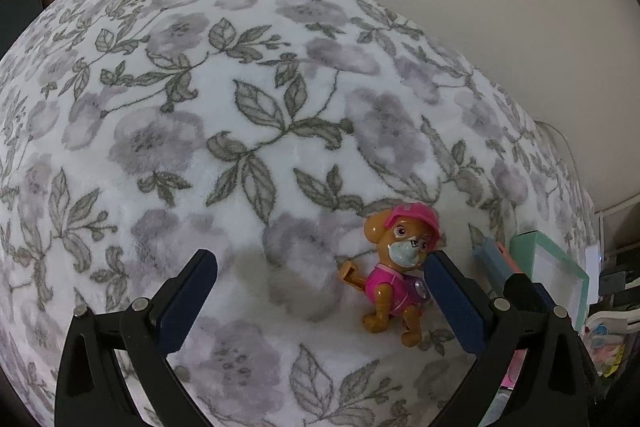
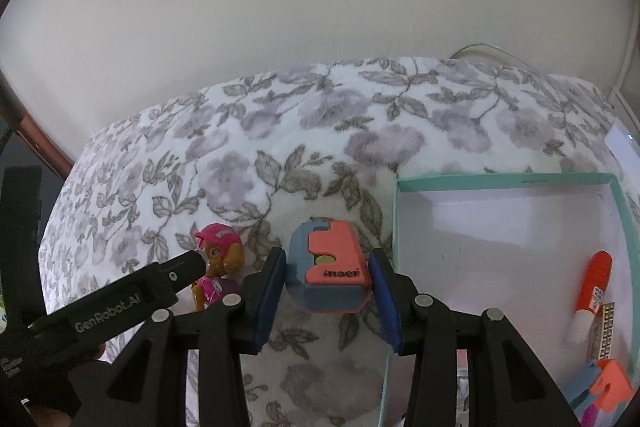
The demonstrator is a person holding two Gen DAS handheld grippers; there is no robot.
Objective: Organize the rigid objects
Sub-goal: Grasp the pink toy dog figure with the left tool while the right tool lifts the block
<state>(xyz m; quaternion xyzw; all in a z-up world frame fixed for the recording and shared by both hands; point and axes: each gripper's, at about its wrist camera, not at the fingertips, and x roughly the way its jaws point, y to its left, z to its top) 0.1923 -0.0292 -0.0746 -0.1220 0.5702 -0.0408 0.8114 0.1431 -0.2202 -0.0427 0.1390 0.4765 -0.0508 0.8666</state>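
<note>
On the floral blanket (image 1: 248, 131) stands a toy dog (image 1: 396, 267) in a pink cap and pink suit. My left gripper (image 1: 320, 259) is open wide around it, and its right finger (image 1: 452, 299) lies close against the dog's muzzle. In the right wrist view my right gripper (image 2: 328, 261) is shut on a blue and orange block (image 2: 332, 251), held a little above the blanket. The toy dog (image 2: 218, 259) shows to its left, partly behind the left gripper's finger (image 2: 176, 275). The block (image 1: 490, 255) also appears at the right of the left wrist view.
A shallow white box with a mint rim (image 2: 500, 179) lies to the right of the block. It holds an orange and white marker (image 2: 592, 291), a patterned strip (image 2: 604, 323) and a second blue and orange block (image 2: 604, 387). A pale wall rises behind the bed.
</note>
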